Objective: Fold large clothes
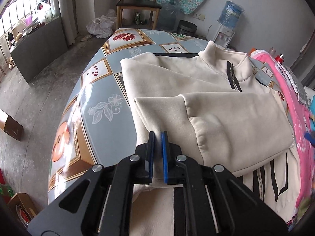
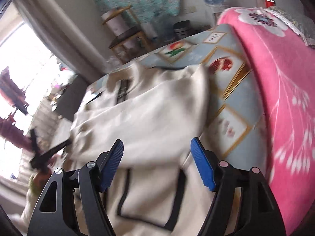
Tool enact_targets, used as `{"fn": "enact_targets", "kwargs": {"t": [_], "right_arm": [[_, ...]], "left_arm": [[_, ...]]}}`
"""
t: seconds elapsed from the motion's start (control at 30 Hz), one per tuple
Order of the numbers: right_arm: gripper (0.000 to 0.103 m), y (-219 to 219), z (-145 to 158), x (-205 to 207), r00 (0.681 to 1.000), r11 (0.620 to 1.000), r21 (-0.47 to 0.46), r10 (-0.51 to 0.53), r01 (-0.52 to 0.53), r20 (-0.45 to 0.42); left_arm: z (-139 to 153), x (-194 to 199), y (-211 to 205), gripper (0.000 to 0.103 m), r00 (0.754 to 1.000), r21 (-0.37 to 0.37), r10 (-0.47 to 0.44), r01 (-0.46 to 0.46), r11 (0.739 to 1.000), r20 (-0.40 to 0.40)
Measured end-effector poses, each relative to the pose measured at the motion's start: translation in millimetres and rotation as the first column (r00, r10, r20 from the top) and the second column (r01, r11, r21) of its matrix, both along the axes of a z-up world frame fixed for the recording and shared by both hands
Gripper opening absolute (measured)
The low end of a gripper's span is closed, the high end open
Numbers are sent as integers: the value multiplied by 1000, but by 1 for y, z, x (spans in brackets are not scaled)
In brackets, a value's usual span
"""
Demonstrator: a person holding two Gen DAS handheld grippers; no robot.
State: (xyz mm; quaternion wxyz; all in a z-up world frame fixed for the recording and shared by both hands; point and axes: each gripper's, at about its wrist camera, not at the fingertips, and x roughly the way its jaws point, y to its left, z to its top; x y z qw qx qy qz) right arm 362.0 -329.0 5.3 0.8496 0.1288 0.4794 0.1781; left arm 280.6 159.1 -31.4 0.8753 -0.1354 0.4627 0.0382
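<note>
A cream zip-up jacket (image 1: 196,82) with black trim lies on the patterned table (image 1: 94,106), collar at the far side, both sleeves folded across its chest. My left gripper (image 1: 157,135) is shut on a fold of the jacket's near left edge, cloth pinched between the blue pads. In the blurred right wrist view the same jacket (image 2: 149,114) lies ahead, its black-outlined pocket (image 2: 149,192) near the fingers. My right gripper (image 2: 156,147) is open and empty just above the jacket's lower part.
A pink flowered blanket (image 2: 285,98) lies along the table's right side and also shows in the left wrist view (image 1: 295,106). A wooden chair (image 1: 137,5) and a water dispenser (image 1: 226,25) stand beyond the table. Cardboard boxes (image 1: 11,125) sit on the floor to the left.
</note>
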Motion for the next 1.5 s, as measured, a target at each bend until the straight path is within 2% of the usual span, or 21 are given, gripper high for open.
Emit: {"fn": "enact_targets", "kwargs": {"t": [0.1,0.23,0.27,0.33,0.37,0.43,0.47,0.57,0.63,0.7,0.8,0.9,0.97,1.0,1.07,1.13,1.17,1.23,1.37,1.43,1.5], "right_arm": [[69,-5,-26,52,996,998,-10,-56,56,-65],[68,0,-52,77,992,997,-55,-55,49,-111],[64,3,-53,79,994,996,-72,-56,49,-99],[39,4,-54,83,993,994,-87,-73,65,-92],[33,2,-55,86,992,994,-76,-86,79,-97],[11,-3,-60,92,989,994,-48,-103,98,-105],[7,-3,-58,92,989,994,-40,-106,103,-98],[6,-1,-49,85,993,992,-54,-117,115,-34],[6,-3,-44,77,990,989,-44,-138,138,6],[6,-6,-46,74,987,986,-47,-159,159,19],[6,-9,-58,78,985,983,-60,-173,173,4],[6,-14,-62,82,985,985,-40,-172,170,-33],[17,-16,-53,79,985,984,-46,-171,170,-33],[22,-17,-45,75,985,982,-79,-173,171,-20],[54,-14,-24,63,988,977,-146,-152,156,34],[61,-5,-7,45,989,970,-208,-107,125,97],[61,2,-1,37,991,967,-236,-75,100,113],[61,19,-1,24,993,959,-280,-9,40,114],[61,55,-32,13,995,910,-412,82,-52,56],[61,63,-53,14,998,878,-475,70,-61,1],[61,57,-45,11,1000,898,-439,30,-25,4]], "left_arm": [[0,0,0,7,1000,-4,-3,3,1000,18],[0,3,-1,7,1000,3,-13,13,1000,29],[0,4,-1,7,999,8,-19,19,1000,31],[1,6,-1,7,999,11,-27,27,1000,41],[3,8,-1,7,998,11,-29,29,1000,49],[8,12,-2,7,997,13,-32,31,999,68],[15,15,-3,7,995,21,-38,36,999,89],[41,17,-10,7,984,45,-72,65,997,166],[53,14,-13,7,977,73,-84,71,995,194],[49,12,-10,7,981,83,-77,63,995,180],[10,20,2,7,997,49,-46,43,998,59],[-13,17,1,11,997,83,-68,65,994,26],[-9,13,1,13,996,91,-73,69,994,42],[-7,11,3,14,996,90,-69,64,994,50],[6,3,7,14,995,106,-54,44,993,88],[22,-9,6,15,985,109,-74,58,992,154],[28,-14,3,16,980,106,-91,74,992,175],[28,-15,-5,24,979,99,-129,115,988,157],[-10,-4,-23,26,989,123,-146,145,982,2],[-9,-11,-24,26,992,115,-125,121,986,33],[-1,-19,-22,26,992,81,-119,116,990,43]]}}
